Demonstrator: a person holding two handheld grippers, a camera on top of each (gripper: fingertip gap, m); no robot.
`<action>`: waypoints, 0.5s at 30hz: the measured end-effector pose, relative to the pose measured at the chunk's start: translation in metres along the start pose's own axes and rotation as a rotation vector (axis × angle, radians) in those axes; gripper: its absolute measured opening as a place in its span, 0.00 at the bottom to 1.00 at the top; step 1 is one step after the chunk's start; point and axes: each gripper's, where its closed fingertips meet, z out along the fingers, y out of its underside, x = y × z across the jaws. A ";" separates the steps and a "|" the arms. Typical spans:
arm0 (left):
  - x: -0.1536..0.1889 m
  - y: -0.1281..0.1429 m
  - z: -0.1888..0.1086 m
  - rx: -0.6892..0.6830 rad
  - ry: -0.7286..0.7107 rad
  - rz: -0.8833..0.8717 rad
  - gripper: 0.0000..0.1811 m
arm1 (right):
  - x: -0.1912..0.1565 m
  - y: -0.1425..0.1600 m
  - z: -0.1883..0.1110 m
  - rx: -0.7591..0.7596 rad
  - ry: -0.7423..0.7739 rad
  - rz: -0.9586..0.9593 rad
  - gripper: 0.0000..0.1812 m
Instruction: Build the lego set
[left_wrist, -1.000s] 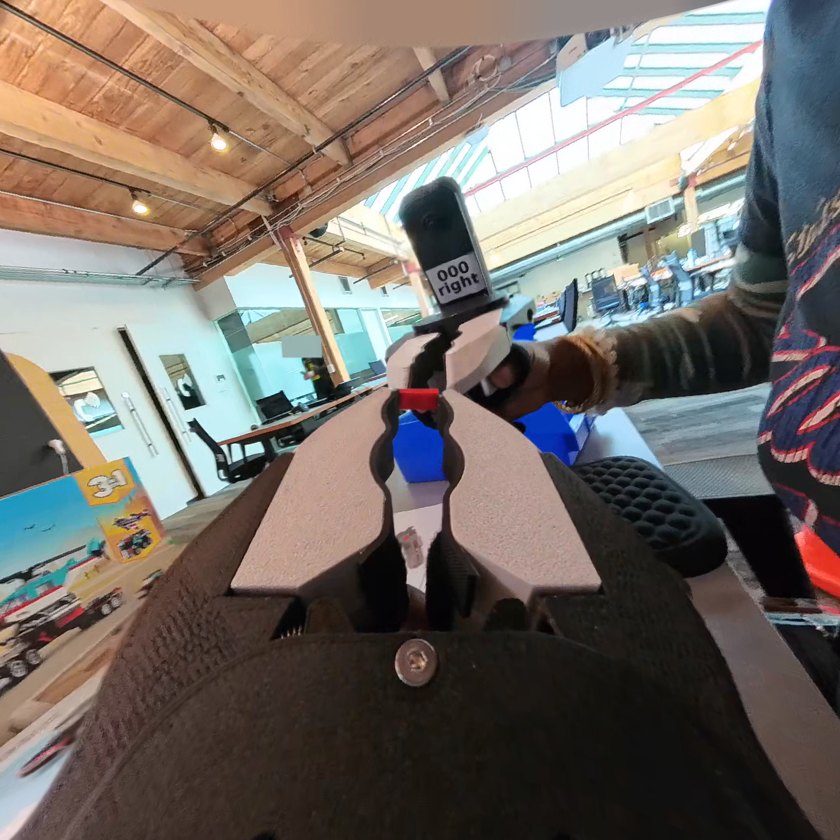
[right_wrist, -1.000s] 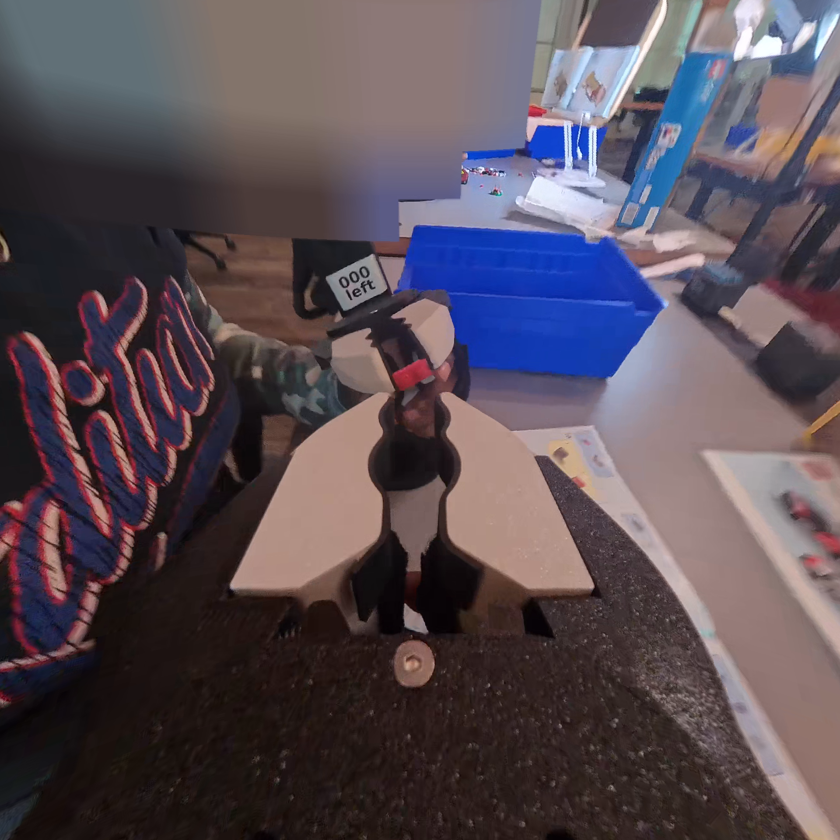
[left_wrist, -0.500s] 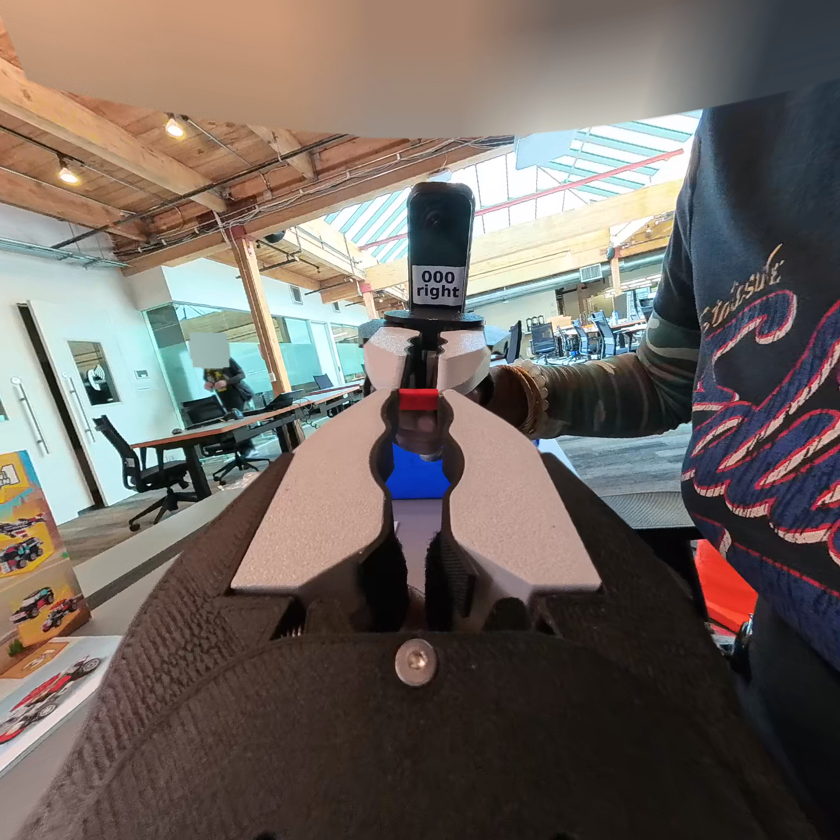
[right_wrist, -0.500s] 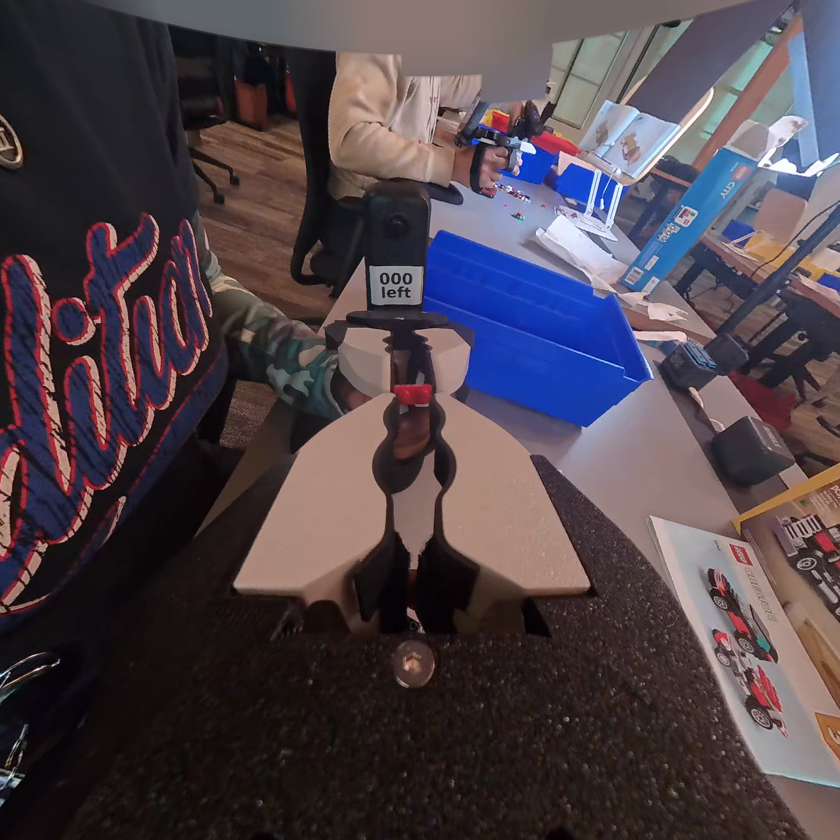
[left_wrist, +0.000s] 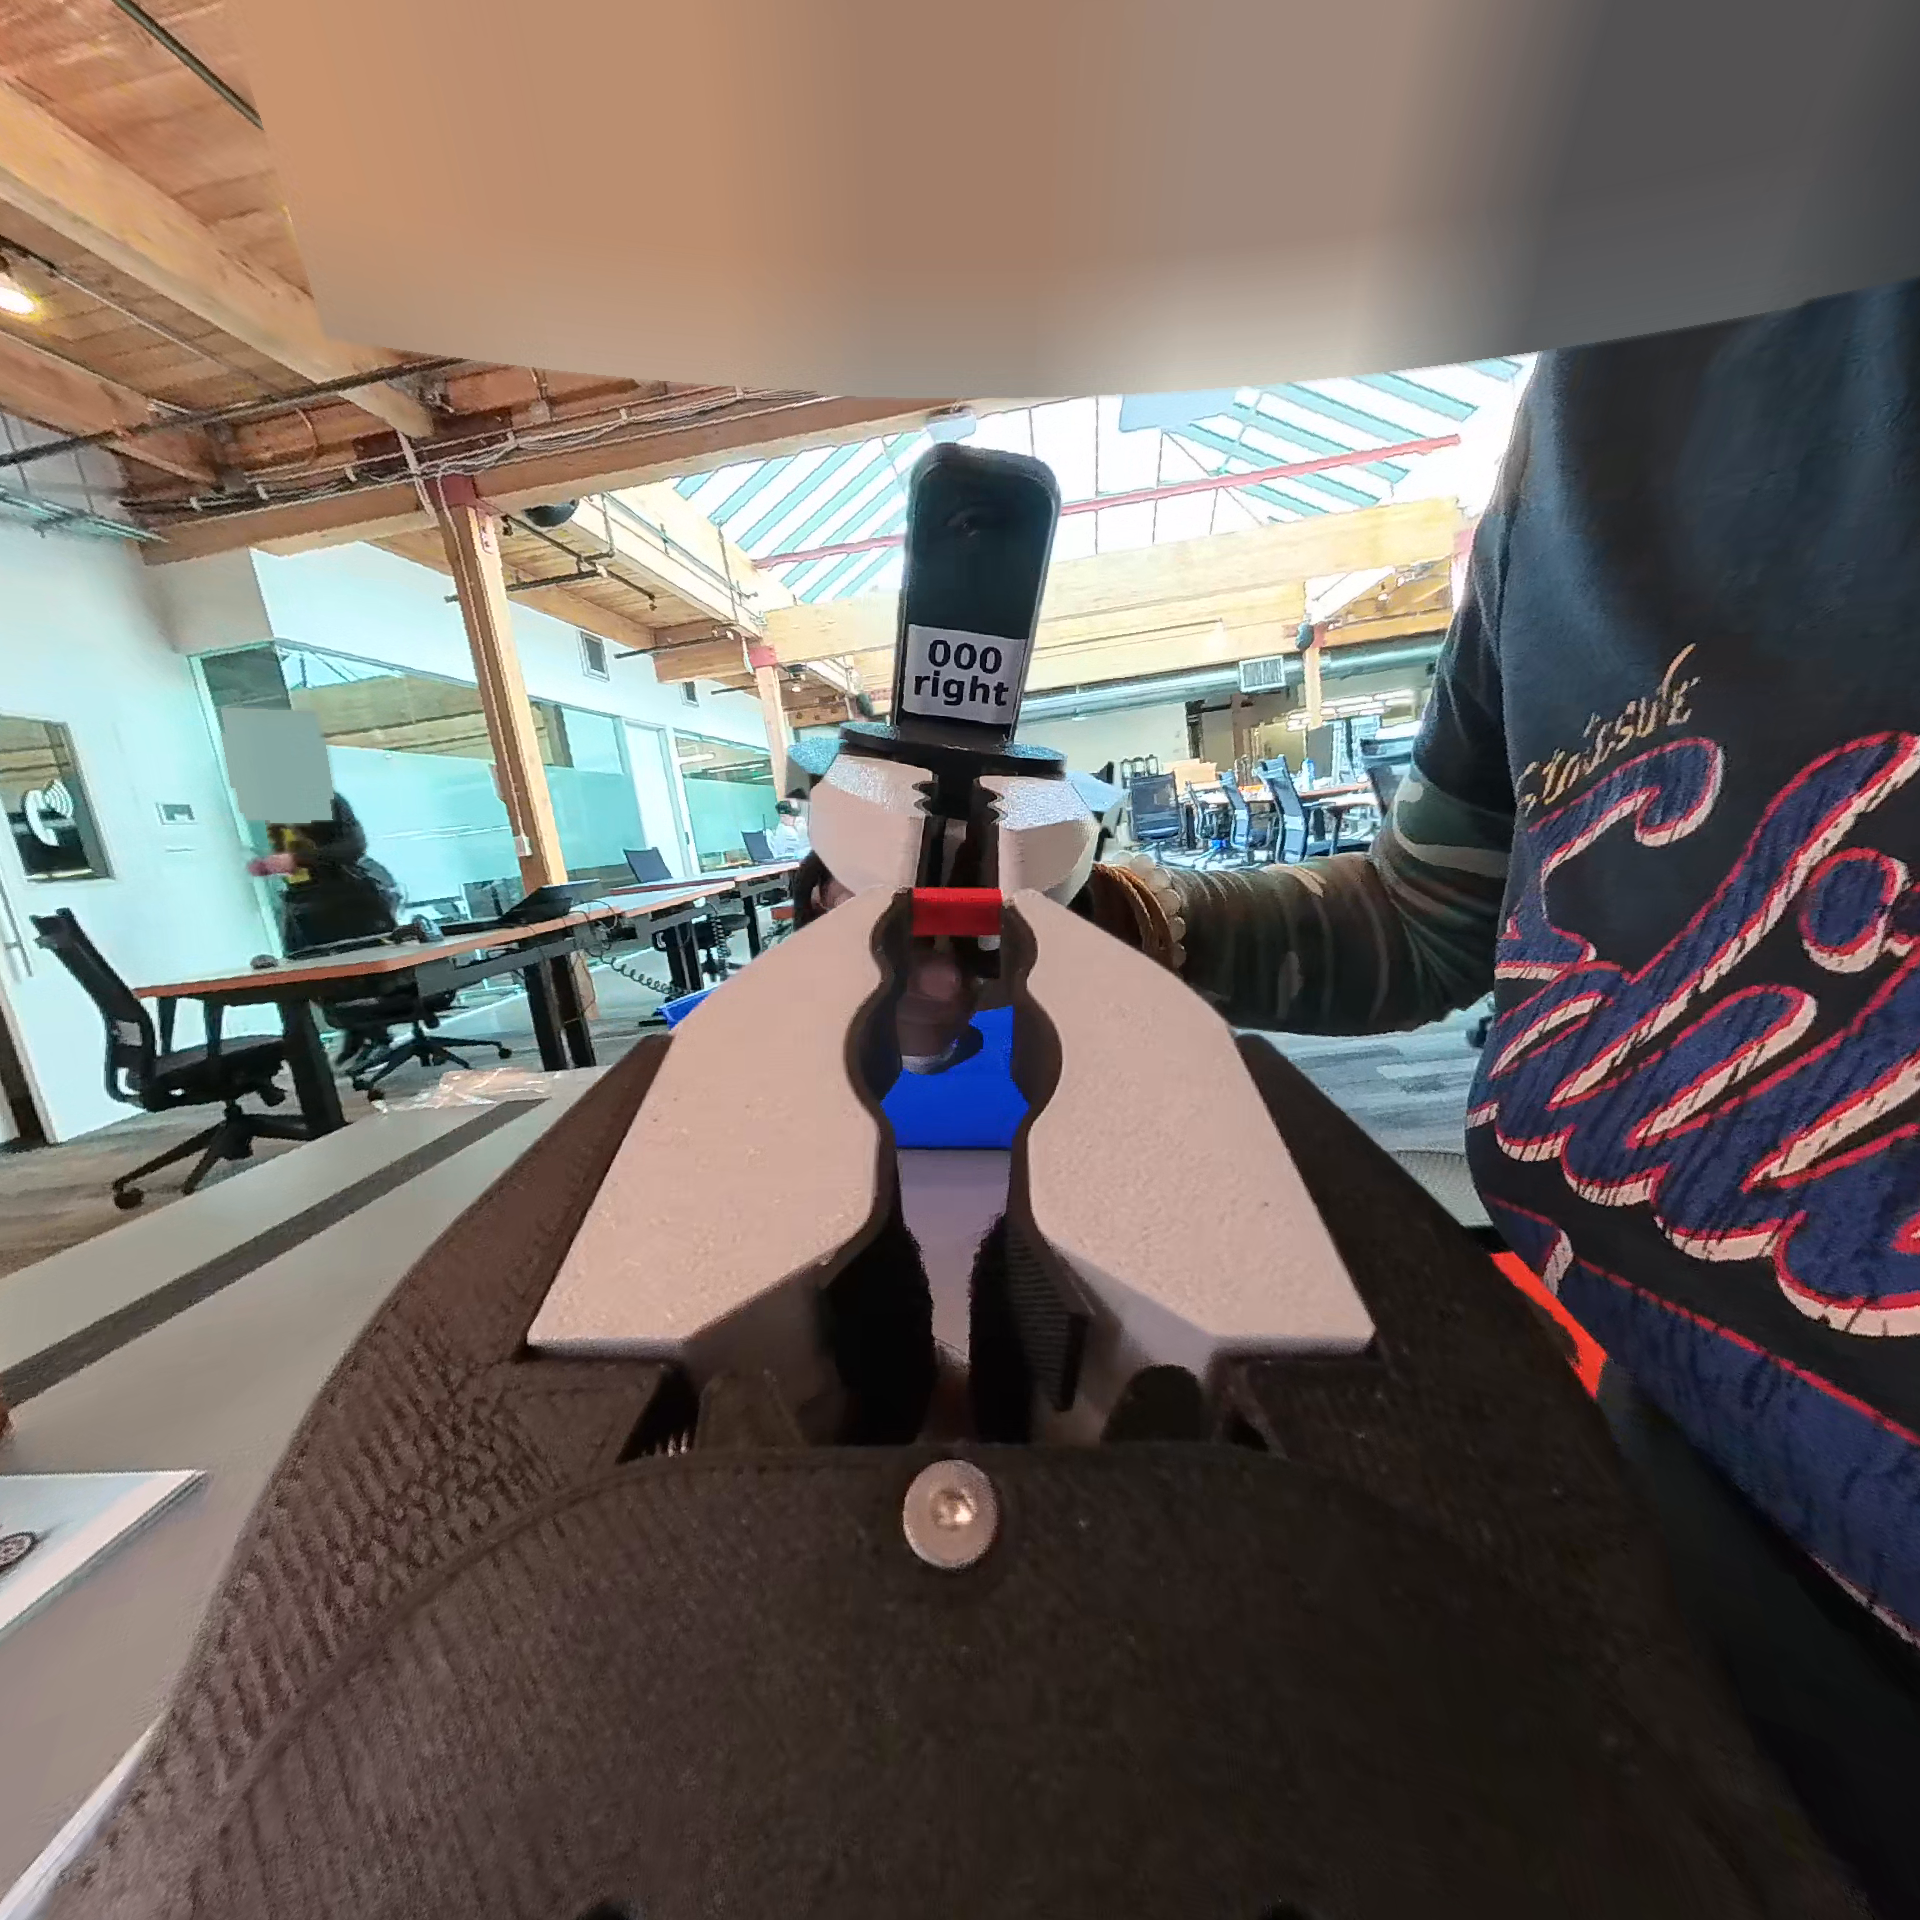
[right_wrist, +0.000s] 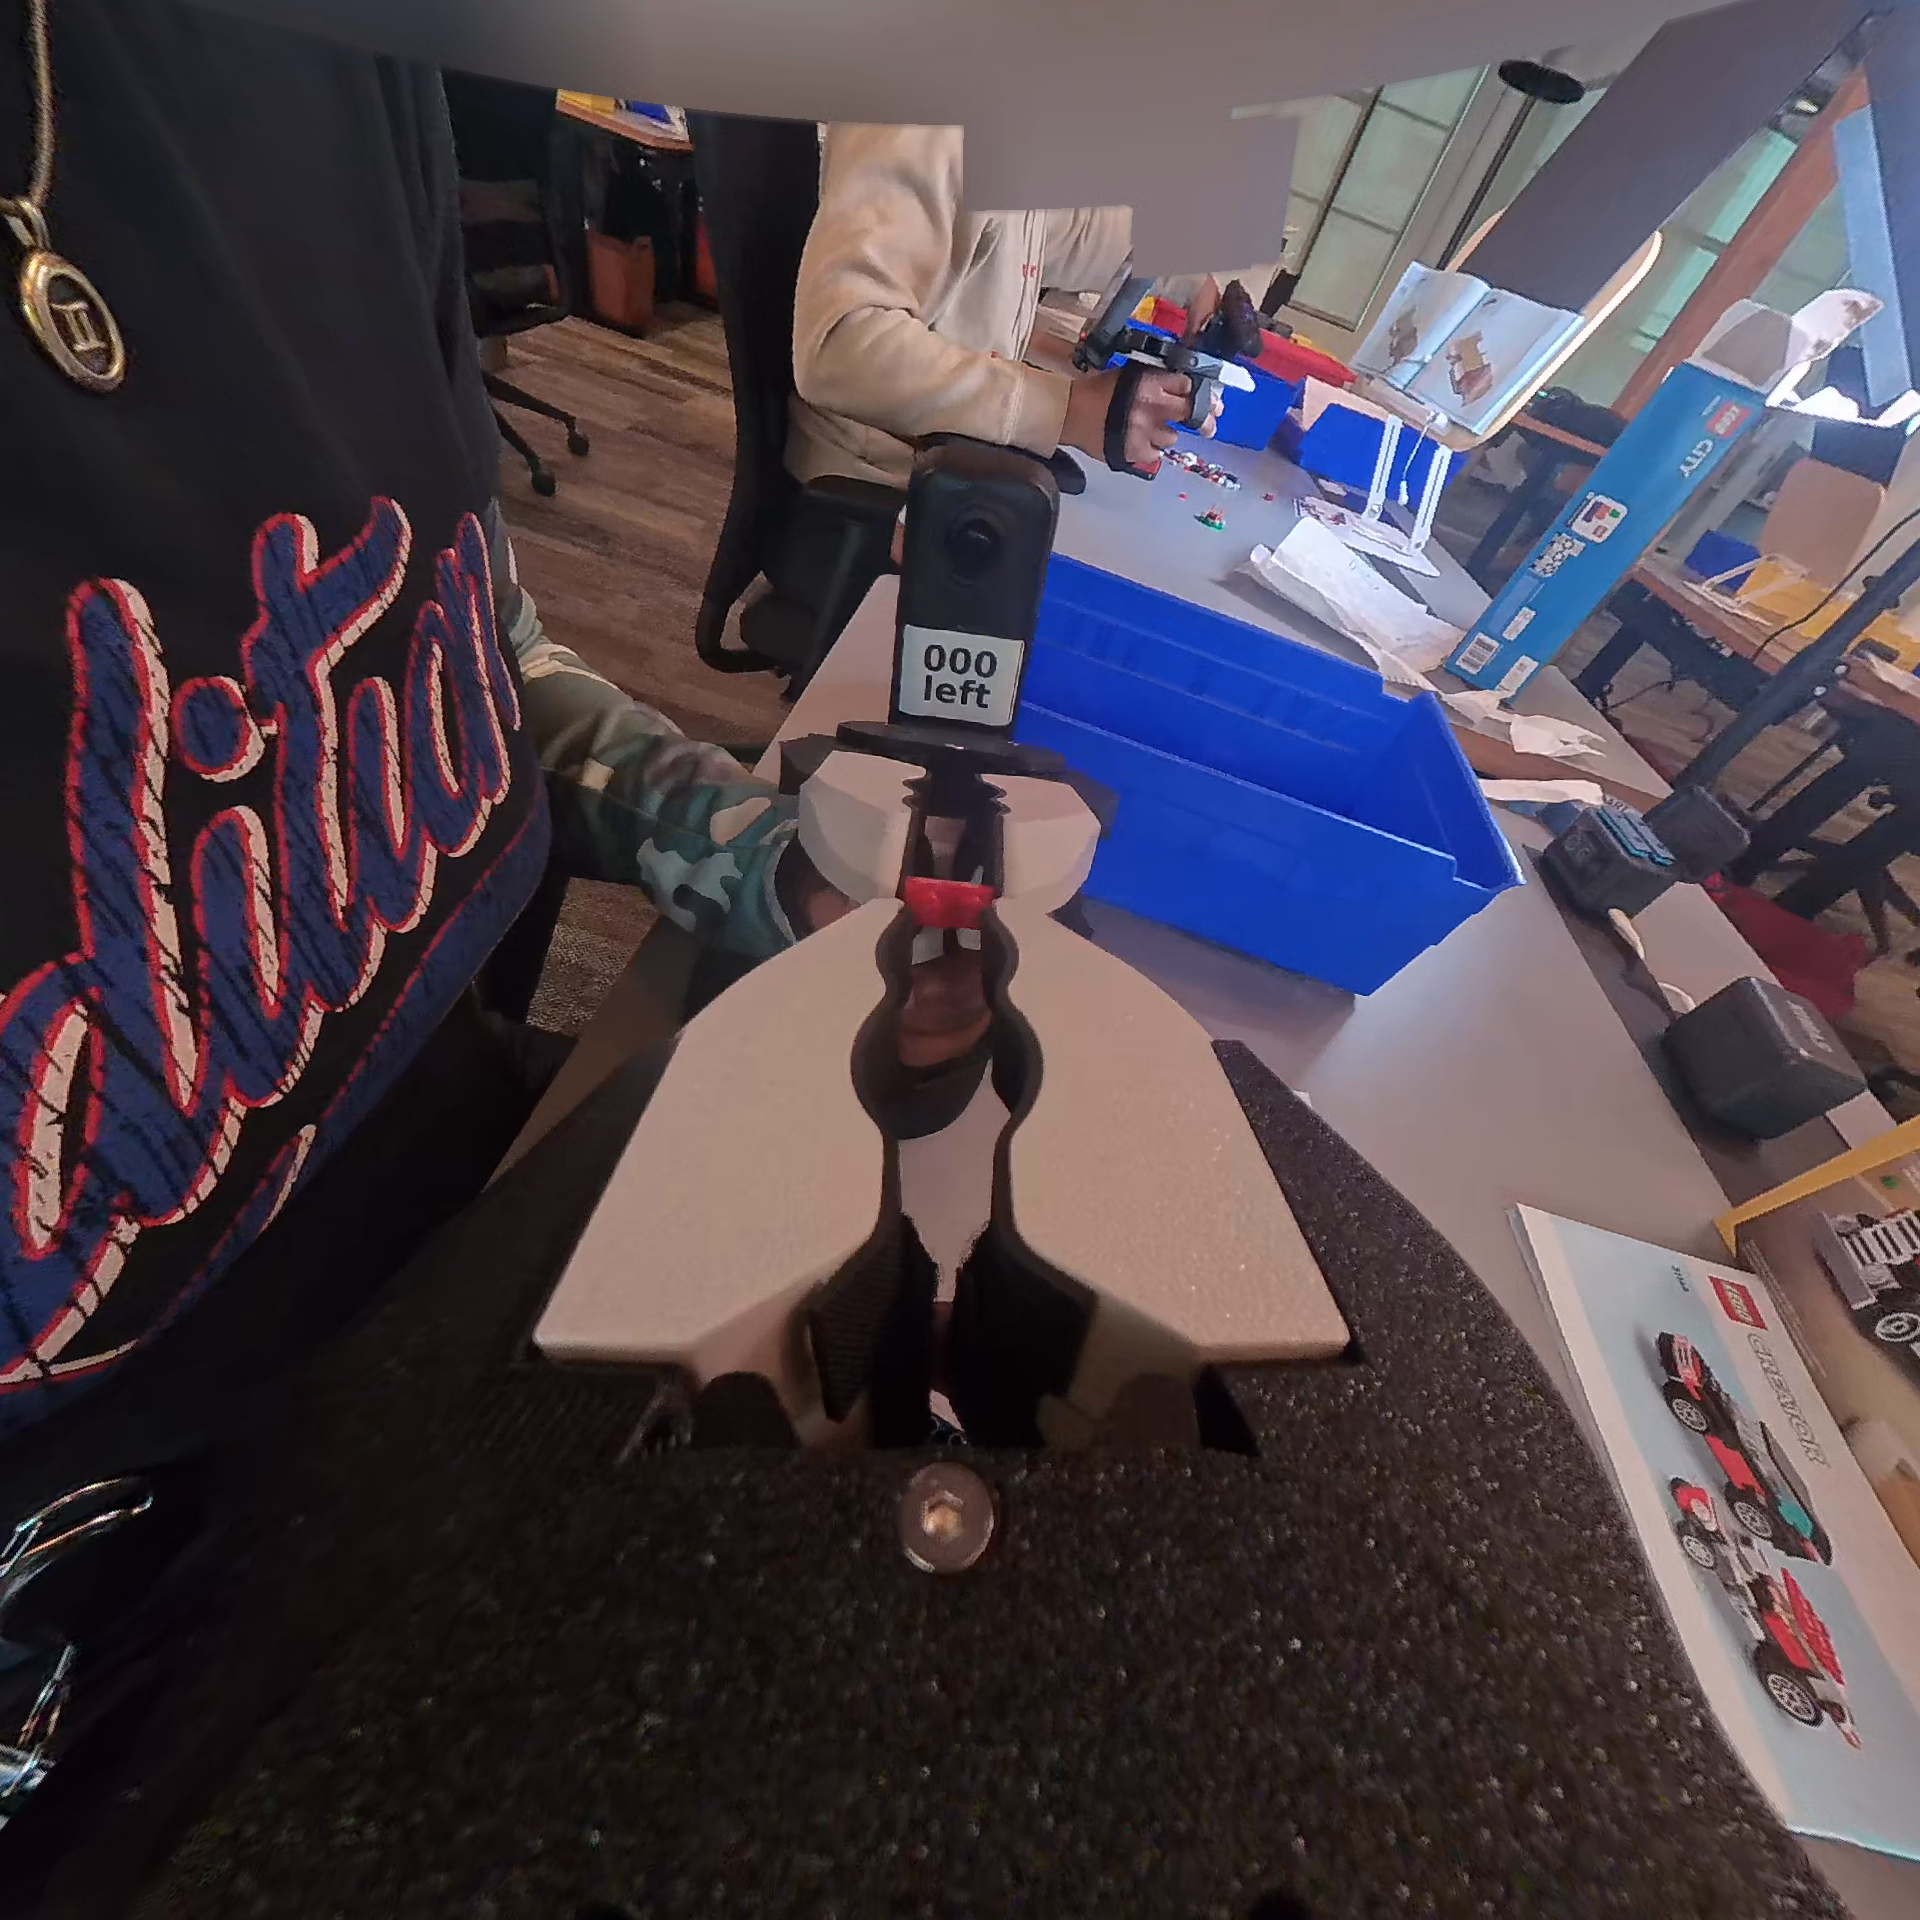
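Over a grey office table (right_wrist: 1434, 1060), tip to tip, the left gripper (left_wrist: 956, 914) and right gripper (right_wrist: 943, 902) both pinch one small red brick (left_wrist: 956, 914) between them, so building looks barely begun.

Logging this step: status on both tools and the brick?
Left tool shut on red brick. Right tool tip to tip against it, grip unclear. Held above table; nothing between.

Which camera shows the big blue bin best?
The right wrist view: the blue bin sits open on the grey table, rim and walls visible. The left wrist view shows only a blue patch between its tool's fingers.
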 end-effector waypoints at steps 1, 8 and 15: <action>0.000 0.000 0.000 0.001 -0.003 0.005 0.09 | 0.000 0.001 0.000 0.002 0.003 0.017 0.07; -0.011 -0.008 -0.003 -0.048 -0.026 0.135 0.09 | 0.009 -0.002 -0.007 0.088 0.027 0.159 0.06; -0.019 -0.004 -0.006 -0.169 -0.120 0.382 0.09 | 0.019 -0.001 -0.003 0.123 0.021 0.450 0.07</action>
